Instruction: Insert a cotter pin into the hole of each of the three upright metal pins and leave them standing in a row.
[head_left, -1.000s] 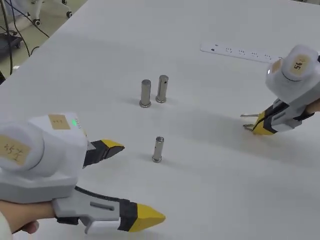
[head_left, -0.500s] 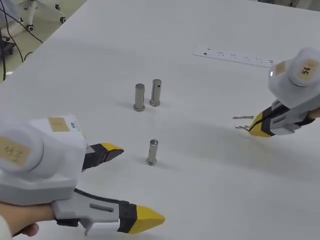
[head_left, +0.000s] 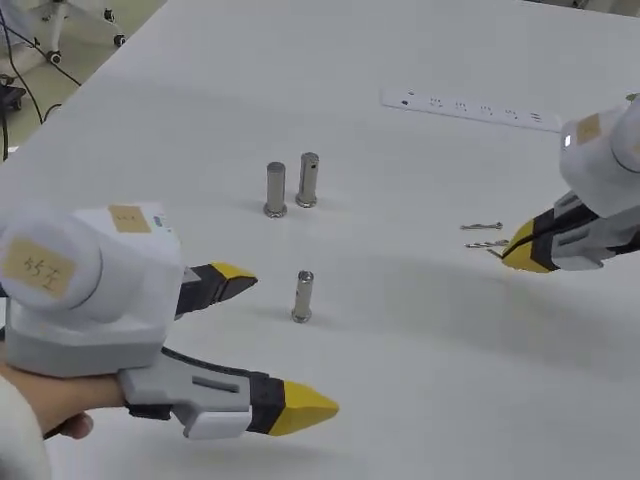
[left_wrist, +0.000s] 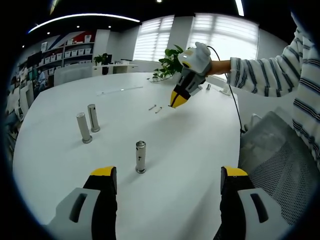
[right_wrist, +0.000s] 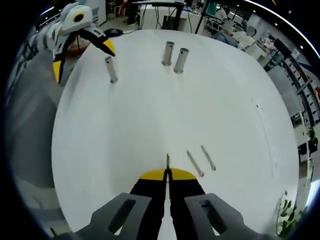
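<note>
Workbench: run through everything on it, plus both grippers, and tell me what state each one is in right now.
Left gripper: open, empty.
Right gripper: shut on the held cotter pin, which pokes out past its tips.
Loose cotter pins: lying flat on the table, side by side.
Far metal pins: upright, close together, no cotter pin in.
Near metal pin: upright, alone, no cotter pin in.
Power strip: lying flat.

Upright on worktop: pin pair, third pin before wide-jawed left gripper. Right gripper clamped on cotter pin, two spares beside.
</note>
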